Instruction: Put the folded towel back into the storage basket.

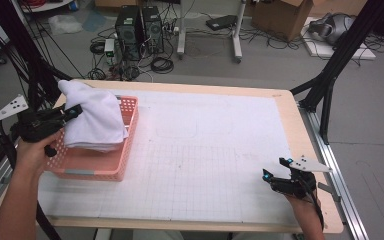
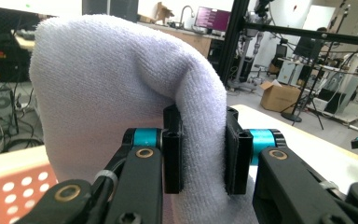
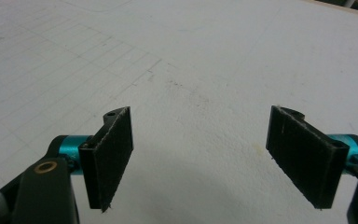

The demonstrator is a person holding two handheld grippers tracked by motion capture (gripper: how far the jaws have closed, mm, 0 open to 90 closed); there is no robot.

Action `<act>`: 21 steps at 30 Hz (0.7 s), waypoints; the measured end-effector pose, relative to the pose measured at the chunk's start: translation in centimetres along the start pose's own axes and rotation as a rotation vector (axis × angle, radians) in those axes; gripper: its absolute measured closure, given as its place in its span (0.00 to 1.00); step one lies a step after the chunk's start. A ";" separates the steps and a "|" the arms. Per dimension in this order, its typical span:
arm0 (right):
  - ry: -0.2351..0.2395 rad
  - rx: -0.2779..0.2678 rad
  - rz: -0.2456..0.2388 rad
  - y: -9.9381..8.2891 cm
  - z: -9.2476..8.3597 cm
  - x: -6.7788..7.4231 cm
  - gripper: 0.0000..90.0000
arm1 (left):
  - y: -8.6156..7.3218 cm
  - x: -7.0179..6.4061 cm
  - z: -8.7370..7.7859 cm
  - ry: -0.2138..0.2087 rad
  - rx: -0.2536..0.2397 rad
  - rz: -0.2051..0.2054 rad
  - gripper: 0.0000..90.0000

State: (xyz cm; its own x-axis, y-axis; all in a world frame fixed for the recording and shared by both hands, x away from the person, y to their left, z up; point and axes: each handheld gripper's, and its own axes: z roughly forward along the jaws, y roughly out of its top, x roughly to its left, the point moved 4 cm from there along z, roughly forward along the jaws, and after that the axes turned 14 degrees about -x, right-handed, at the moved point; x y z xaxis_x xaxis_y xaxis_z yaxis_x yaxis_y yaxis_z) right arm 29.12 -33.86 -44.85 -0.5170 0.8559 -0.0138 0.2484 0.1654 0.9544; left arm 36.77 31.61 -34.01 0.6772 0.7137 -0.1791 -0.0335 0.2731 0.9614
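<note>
**Soft towel pinched over the basket**

At the bench's left edge, the left gripper [image 1: 72, 112] has its jaws closed narrow on a fold of the white towel [image 1: 92, 117]. In the left gripper view the pads [image 2: 173, 154] press into thick terry from both sides, and the cloth bulges up and over them in a rounded hump. The towel [image 2: 121, 93] looks light, soft and limp: it will sag and drape wherever it is not supported, and its nap should give the pads good friction, so slipping seems unlikely while the pinch bites into several layers. It is not fragile. The best hold, as I judge it, is a bunched fold like this one; a single edge would let the rest unfold and trail.

The towel hangs from the jaws directly above the pink basket [image 1: 125, 150], which stands at the near-left part of the bench; its lower folds appear to reach down inside the basket's walls, though whether they touch the bottom I cannot tell. The bulk of the cloth lies to the right of the gripper.

Well apart, near the bench's near-right corner, the right gripper [image 1: 275, 170] rests low with jaws spread wide and nothing between its pads [image 3: 112, 154], just bare gridded mat [image 3: 191, 70].
</note>
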 end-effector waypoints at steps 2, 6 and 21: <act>0.000 0.000 -0.001 0.0 0.0 0.0 0.24 | -0.2 0.1 -0.1 0.002 0.005 -0.003 0.81; -0.002 -0.002 -0.002 0.0 0.0 0.0 0.24 | -0.7 0.8 -0.4 0.014 0.016 -0.012 0.81; 0.002 0.005 -0.005 0.0 0.1 0.1 0.24 | -1.5 1.1 -1.0 0.000 0.033 -0.022 0.81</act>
State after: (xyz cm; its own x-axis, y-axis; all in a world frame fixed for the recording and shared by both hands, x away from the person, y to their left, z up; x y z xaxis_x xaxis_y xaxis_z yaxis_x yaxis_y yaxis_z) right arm 29.13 -33.75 -44.92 -0.5196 0.8542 -0.0182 0.2495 0.1721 0.9530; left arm 36.86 32.60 -35.88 0.6778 0.7075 -0.2002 0.0057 0.2673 0.9636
